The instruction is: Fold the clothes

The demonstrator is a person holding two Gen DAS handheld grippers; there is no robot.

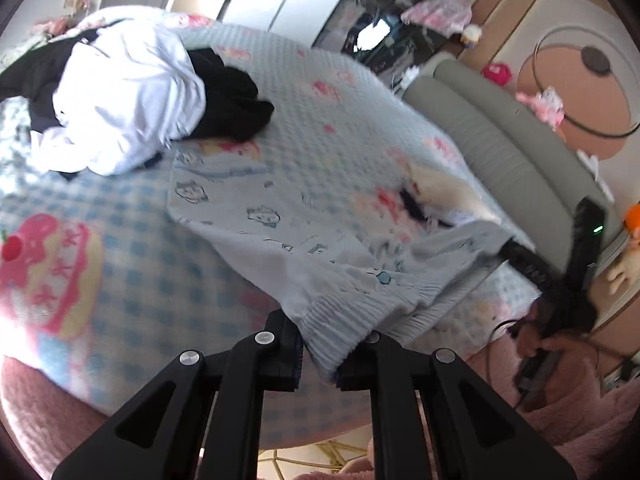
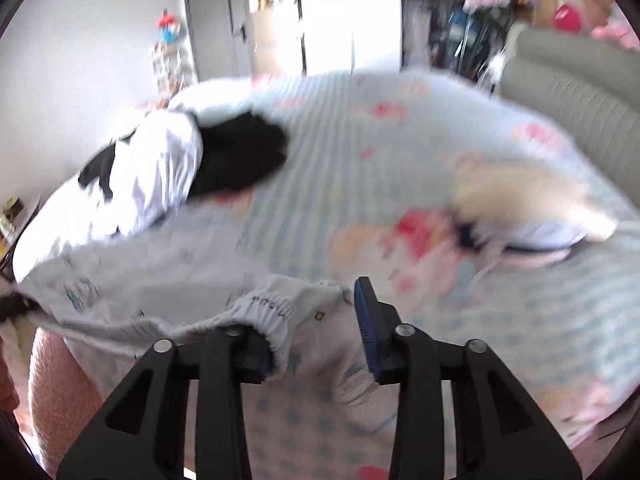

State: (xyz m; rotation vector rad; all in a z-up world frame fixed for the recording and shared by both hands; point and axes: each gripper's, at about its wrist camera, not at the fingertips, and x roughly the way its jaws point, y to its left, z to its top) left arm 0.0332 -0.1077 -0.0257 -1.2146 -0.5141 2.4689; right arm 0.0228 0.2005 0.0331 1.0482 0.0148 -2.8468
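Note:
A pale blue garment with cartoon prints point(image 1: 288, 216) lies stretched over the bed, its ribbed hem toward me. My left gripper point(image 1: 318, 356) holds the ribbed hem point(image 1: 340, 320) between its jaws. In the right wrist view the same garment point(image 2: 160, 276) hangs across the front. My right gripper point(image 2: 316, 344) has its jaws apart around the cuffed edge point(image 2: 276, 312), and the fabric sits between them. The right gripper also shows in the left wrist view point(image 1: 516, 252) at the garment's far corner.
A heap of white and black clothes point(image 1: 132, 96) lies at the back left of the bed. A cream item point(image 2: 520, 196) lies on the right. The checked bedspread point(image 1: 132, 264) has pink prints. A grey padded headboard point(image 1: 500, 136) stands to the right.

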